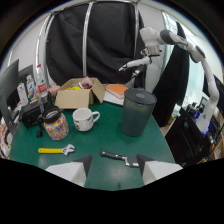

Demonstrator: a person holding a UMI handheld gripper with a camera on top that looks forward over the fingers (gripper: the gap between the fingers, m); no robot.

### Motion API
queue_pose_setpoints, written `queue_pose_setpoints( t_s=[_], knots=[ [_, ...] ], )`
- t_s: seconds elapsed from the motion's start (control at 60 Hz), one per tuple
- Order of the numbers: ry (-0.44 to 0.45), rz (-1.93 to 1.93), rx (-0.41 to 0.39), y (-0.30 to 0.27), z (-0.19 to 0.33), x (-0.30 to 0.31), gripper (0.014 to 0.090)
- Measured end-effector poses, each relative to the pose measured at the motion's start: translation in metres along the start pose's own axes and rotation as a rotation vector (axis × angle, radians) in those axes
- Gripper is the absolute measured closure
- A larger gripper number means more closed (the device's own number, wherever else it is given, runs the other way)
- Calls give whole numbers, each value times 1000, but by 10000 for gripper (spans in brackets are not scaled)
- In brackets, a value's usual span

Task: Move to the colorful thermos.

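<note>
Gripper (113, 167) at bottom center of the frame, its 2 pale fingers spread apart and released, nothing between them, only bare green table (95, 150) in the gap. Colorful thermos (55, 123) sits left of center in the frame, on the green table, upright, dark lid on top, body covered in multicolored speckle. It is well ahead of the left finger (75, 169) and off to the left, not between the fingers.

White mug (84, 119) just right of the thermos, handle pointing right, apart from it. Yellow-handled wrench (56, 149) lies flat on the table below the thermos, between it and the left finger. Small black-handled tool (119, 157) lies just ahead of the right finger (152, 169), near the gap.

Dark grey cylindrical bin (137, 111) stands upright right of center, beyond the right finger. Open cardboard box (79, 94) in the upper-center-left area behind the mug, something yellow and a small cup inside. Orange book (118, 90) lies between box and bin, at the far table edge. Black device (31, 116) at the left, touching or just beside the thermos, cannot tell which. Bottles (41, 82) at far left behind it. White robot arm (165, 45) in the upper right, off the table, against a black curtain (100, 40).
</note>
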Motion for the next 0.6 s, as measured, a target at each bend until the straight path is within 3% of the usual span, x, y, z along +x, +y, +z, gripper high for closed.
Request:
queue_pose_setpoints(
  t_s=[0.1, 0.117, 0.133, 0.433, 0.6],
  knots=[
    [-22, -18, 0, 6, -8, -15, 193],
    [-30, -19, 1, 8, -11, -20, 249],
    [-38, -21, 2, 10, -13, -25, 192],
    [-209, -50, 25, 15, -17, -120, 188],
    [-250, -59, 28, 0, 9, -160, 192]
  ],
)
